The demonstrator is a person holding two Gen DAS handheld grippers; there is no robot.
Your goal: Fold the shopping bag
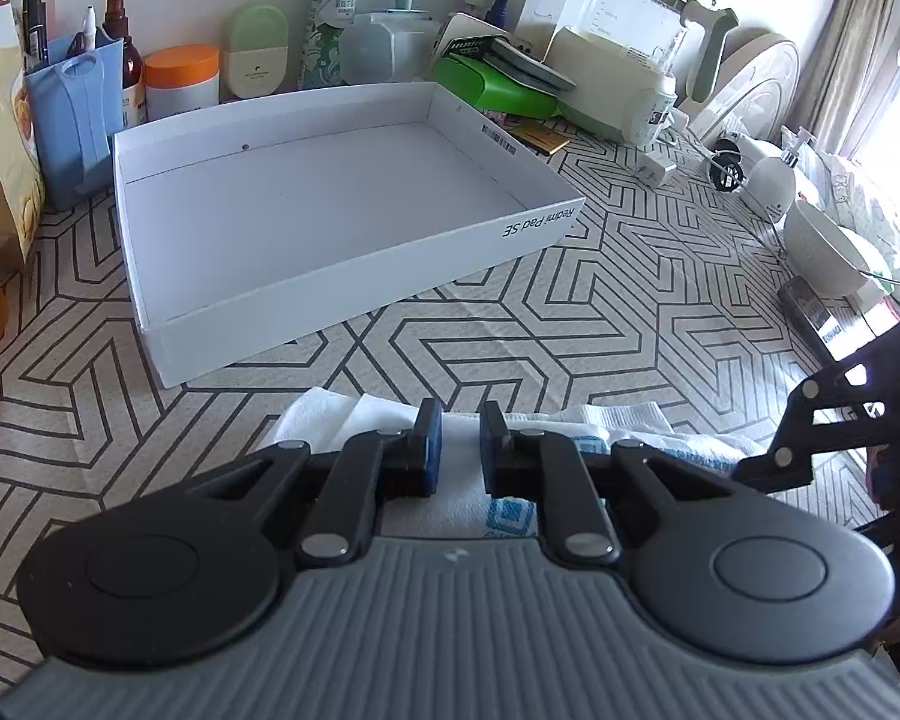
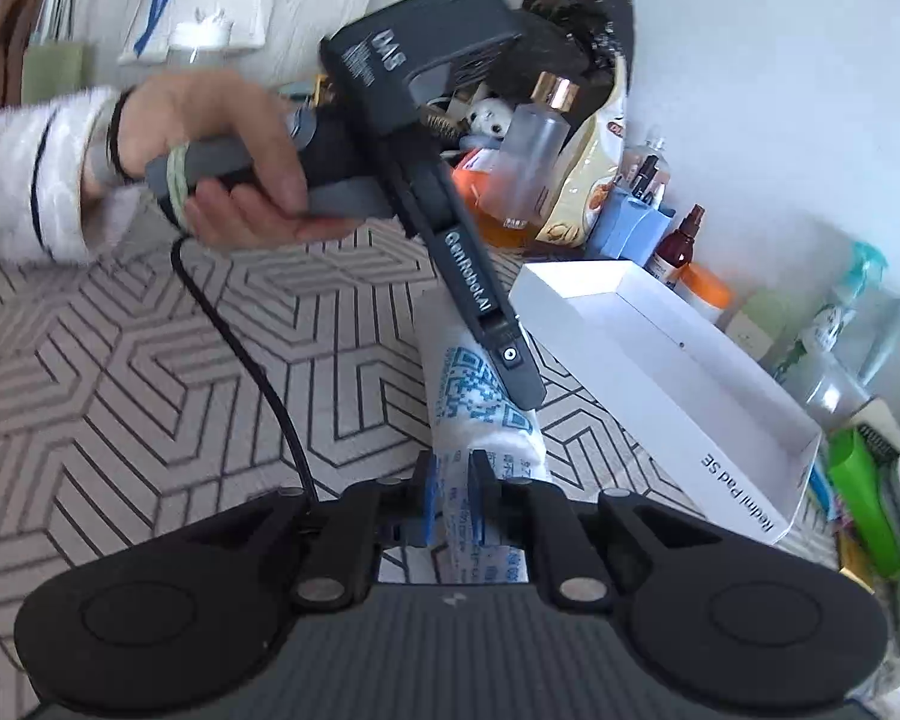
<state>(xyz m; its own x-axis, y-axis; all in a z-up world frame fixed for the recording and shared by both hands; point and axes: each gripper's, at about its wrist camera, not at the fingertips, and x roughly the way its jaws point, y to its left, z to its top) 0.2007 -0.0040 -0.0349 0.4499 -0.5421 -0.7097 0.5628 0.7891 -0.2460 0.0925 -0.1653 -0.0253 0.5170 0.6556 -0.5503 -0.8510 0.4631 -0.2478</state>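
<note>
The shopping bag [image 1: 636,420] is white with blue print and lies folded into a narrow strip on the patterned tablecloth [image 1: 510,330]. In the left wrist view my left gripper [image 1: 461,450] has its blue pads close together with the bag's white fabric pinched between them. The right gripper's linkage [image 1: 840,438] shows at the bag's right end. In the right wrist view my right gripper [image 2: 455,495] is shut on one end of the bag [image 2: 468,384]. Further along the strip, the left gripper [image 2: 519,384] presses its tip onto it, held by a hand [image 2: 228,150].
An empty white box lid [image 1: 354,294] marked Redmi Pad SE lies just beyond the bag. Behind it stand bottles, a blue pen holder [image 1: 72,114], an orange-lidded jar [image 1: 181,81] and a green case [image 1: 498,84]. A white bowl [image 1: 828,252] sits at the right.
</note>
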